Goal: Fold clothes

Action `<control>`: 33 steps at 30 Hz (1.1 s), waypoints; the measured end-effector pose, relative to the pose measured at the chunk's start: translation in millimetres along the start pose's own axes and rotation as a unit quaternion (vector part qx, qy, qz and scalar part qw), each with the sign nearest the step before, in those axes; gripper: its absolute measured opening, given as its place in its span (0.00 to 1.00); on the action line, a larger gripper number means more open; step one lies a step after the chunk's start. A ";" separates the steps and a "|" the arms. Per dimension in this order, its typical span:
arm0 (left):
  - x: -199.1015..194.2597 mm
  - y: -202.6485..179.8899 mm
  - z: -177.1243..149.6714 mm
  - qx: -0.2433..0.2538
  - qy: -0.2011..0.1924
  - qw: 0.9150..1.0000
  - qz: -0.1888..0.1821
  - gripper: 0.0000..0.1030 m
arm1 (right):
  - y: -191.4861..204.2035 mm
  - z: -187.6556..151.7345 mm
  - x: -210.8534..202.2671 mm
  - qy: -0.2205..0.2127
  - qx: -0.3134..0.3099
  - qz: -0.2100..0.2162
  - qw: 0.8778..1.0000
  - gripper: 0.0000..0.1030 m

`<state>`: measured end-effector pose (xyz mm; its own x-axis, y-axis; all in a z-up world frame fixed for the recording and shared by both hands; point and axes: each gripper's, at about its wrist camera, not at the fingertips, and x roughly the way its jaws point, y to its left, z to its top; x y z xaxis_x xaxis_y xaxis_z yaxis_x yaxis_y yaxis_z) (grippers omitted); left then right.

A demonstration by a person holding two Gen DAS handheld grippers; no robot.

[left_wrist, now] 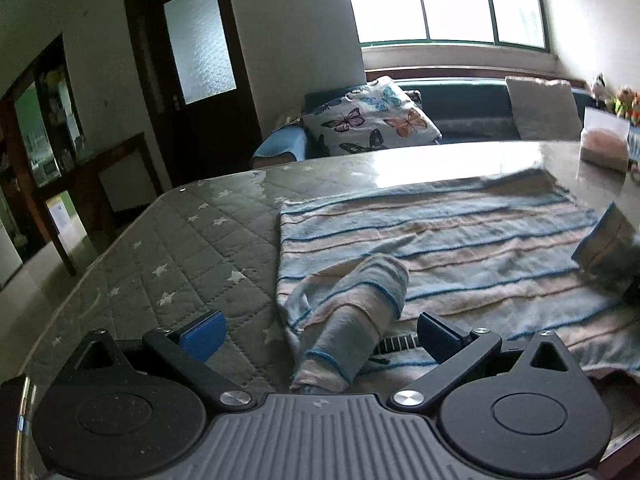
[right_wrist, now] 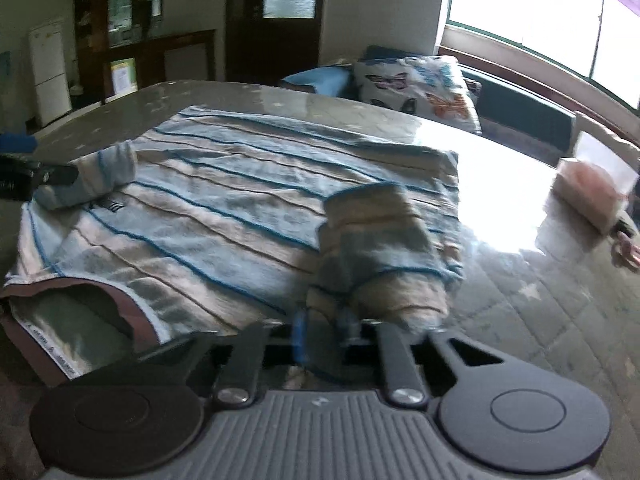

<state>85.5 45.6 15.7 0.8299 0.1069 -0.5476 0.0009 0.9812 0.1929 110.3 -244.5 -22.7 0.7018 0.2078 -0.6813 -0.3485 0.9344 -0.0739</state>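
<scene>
In the left wrist view, the shirt [left_wrist: 460, 240] is lying flat on the table [left_wrist: 192, 248], its left sleeve [left_wrist: 352, 320] already folded in over the body; the left gripper [left_wrist: 320, 334] is pointing down over that sleeve, jaws standing wide apart and gripping nothing. In the right wrist view, the right sleeve [right_wrist: 380, 248] is being carried inward over the body; the right gripper [right_wrist: 324, 340] is tilting downward, jaws pinched tight on the sleeve's end; the lengthwise folds are probably remaining.
</scene>
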 end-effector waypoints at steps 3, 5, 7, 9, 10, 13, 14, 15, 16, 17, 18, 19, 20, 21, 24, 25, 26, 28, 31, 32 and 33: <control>6.3 -0.8 -4.4 0.000 0.009 1.000 0.006 1.00 | -6.0 -6.0 -12.9 -0.017 0.009 -0.038 0.999 0.03; 9.8 2.4 -7.9 -0.008 0.017 1.000 0.008 1.00 | -13.6 -11.6 -24.3 -0.029 0.023 -0.062 0.997 0.02; 11.8 5.4 -11.2 -0.011 0.020 1.000 0.009 1.00 | -25.9 -19.4 -37.6 -0.036 0.050 -0.082 0.995 0.02; 13.0 8.2 -14.0 -0.014 0.023 1.000 0.011 1.00 | -41.2 -29.5 -49.2 -0.036 0.085 -0.101 0.991 0.02; 13.3 9.0 -14.9 -0.015 0.024 1.000 0.011 1.00 | -48.1 -35.5 -54.0 -0.033 0.102 -0.109 0.988 0.02; 13.4 11.5 -18.6 -0.018 0.026 0.999 0.012 1.00 | -65.8 -55.1 -67.1 -0.018 0.145 -0.134 0.980 0.03; 13.4 12.7 -20.0 -0.020 0.027 0.999 0.013 1.00 | -70.7 -61.8 -71.0 -0.011 0.158 -0.140 0.977 0.03; 13.2 13.6 -21.5 -0.022 0.029 0.999 0.014 1.00 | -74.8 -67.9 -74.5 -0.004 0.168 -0.149 0.974 0.03; 13.0 14.7 -22.6 -0.023 0.031 0.999 0.014 1.00 | -78.2 -73.4 -77.8 0.002 0.173 -0.159 0.972 0.05; 12.6 15.3 -23.5 -0.023 0.032 0.999 0.015 1.00 | -82.0 -78.2 -81.5 0.006 0.177 -0.168 0.970 0.07; 11.8 16.0 -24.5 -0.023 0.033 0.999 0.017 1.00 | -85.1 -81.3 -86.1 0.003 0.182 -0.176 0.967 0.09; 11.2 16.5 -25.3 -0.023 0.033 0.999 0.019 1.00 | -87.0 -82.5 -90.5 -0.002 0.186 -0.183 0.966 0.12; 10.6 17.1 -25.9 -0.025 0.034 0.999 0.020 1.00 | -88.0 -81.3 -94.7 -0.009 0.185 -0.188 0.964 0.14; 9.9 17.0 -26.5 -0.027 0.034 0.999 0.020 1.00 | -90.0 -79.2 -98.2 -0.018 0.184 -0.190 0.964 0.25; 8.1 16.4 -27.4 -0.031 0.035 0.999 0.024 1.00 | -88.6 -65.9 -98.0 -0.045 0.165 -0.173 0.970 0.41; 7.8 15.9 -27.2 -0.031 0.035 0.999 0.025 1.00 | -87.0 -62.0 -95.3 -0.049 0.159 -0.163 0.972 0.41; 7.4 15.4 -26.8 -0.030 0.035 0.999 0.027 1.00 | -84.9 -56.5 -89.6 -0.052 0.154 -0.146 0.976 0.42; 6.1 14.1 -25.9 -0.029 0.033 0.999 0.029 1.00 | -82.3 -48.1 -76.1 -0.053 0.151 -0.109 0.981 0.48; 4.3 14.1 -24.6 -0.025 0.032 0.999 0.032 1.00 | -77.8 -40.5 -54.4 -0.041 0.145 -0.078 0.985 0.50; 4.1 13.9 -24.2 -0.022 0.032 0.999 0.034 1.00 | -76.7 -39.9 -49.1 -0.037 0.144 -0.072 0.986 0.51; 4.2 13.6 -23.7 -0.019 0.033 0.999 0.035 1.00 | -77.0 -40.5 -44.4 -0.032 0.144 -0.069 0.987 0.53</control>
<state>75.8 63.2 -3.3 0.7887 0.1837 -0.5867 -0.0772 0.9764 0.2019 80.9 -337.4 -16.3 0.7710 0.0821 -0.6315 -0.0623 0.9966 0.0534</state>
